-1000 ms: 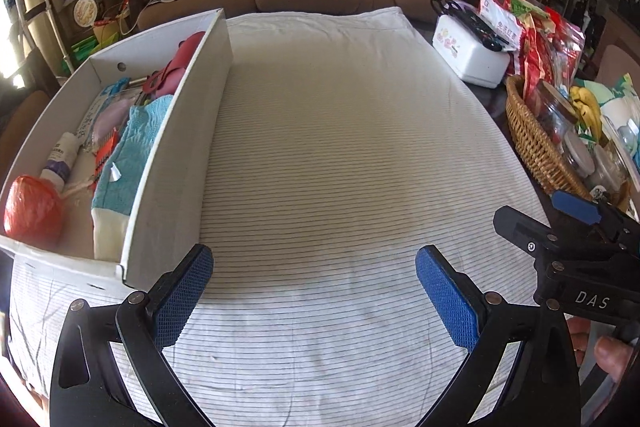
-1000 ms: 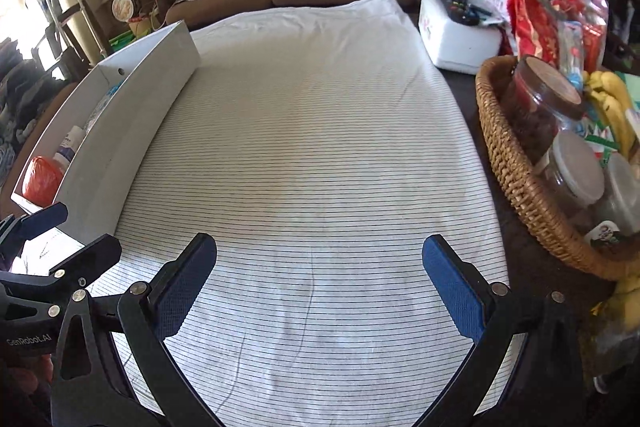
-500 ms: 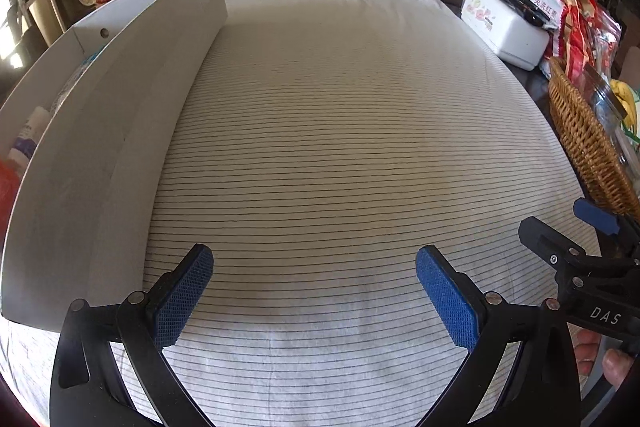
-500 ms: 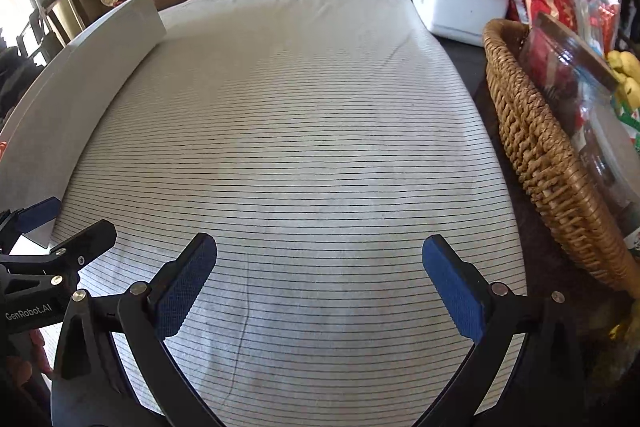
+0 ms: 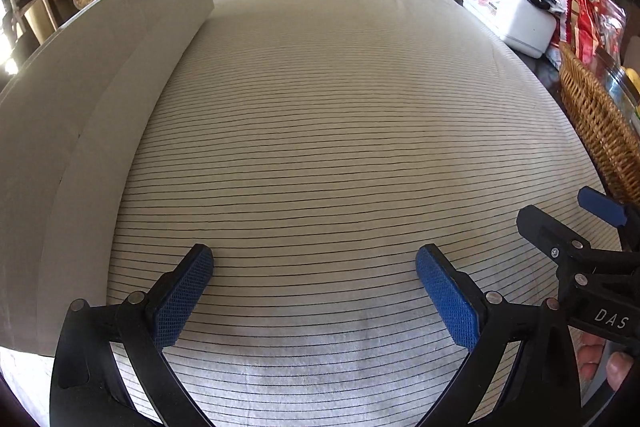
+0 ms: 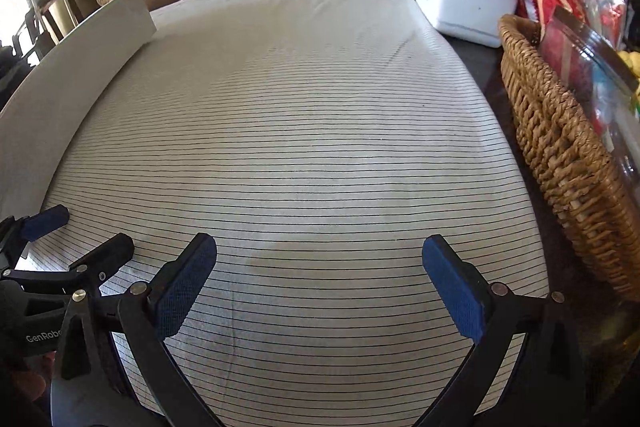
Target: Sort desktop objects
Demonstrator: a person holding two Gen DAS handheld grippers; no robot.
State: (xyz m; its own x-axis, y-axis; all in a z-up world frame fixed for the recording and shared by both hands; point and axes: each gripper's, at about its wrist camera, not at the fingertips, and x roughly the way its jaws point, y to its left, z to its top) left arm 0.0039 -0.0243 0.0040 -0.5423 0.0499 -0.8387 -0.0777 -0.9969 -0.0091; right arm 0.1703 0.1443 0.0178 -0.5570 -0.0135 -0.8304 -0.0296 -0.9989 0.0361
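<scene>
two open claws are seen over a large striped cloth (image 5: 328,147) that fills the middle of both views, and no loose object is seen lying on it. the white box (image 5: 92,99), the next largest thing, is stretched along the left of the frame in the left wrist view and reaches the upper left in the right wrist view (image 6: 68,79); only its outer wall is shown, so whatever has been sorted into it is hidden. it is judged to be light, stiff card that could buckle if squeezed mid-wall, so the rim near a corner would be the place to take hold.

the wicker basket (image 6: 568,155) is set off the cloth at the right edge of the frame, partly cut off, with jars and packets inside that are hard to make out. it is judged stiff but rough, and its rim would give a grip. a white case (image 6: 460,3) is seen at the upper right, just beyond the basket.

the left gripper (image 5: 314,291) is held released, jaws wide apart, grasping nothing. the right gripper (image 6: 320,287) is likewise held released and empty. each is seen at the other's frame edge, low and partly cut off.
</scene>
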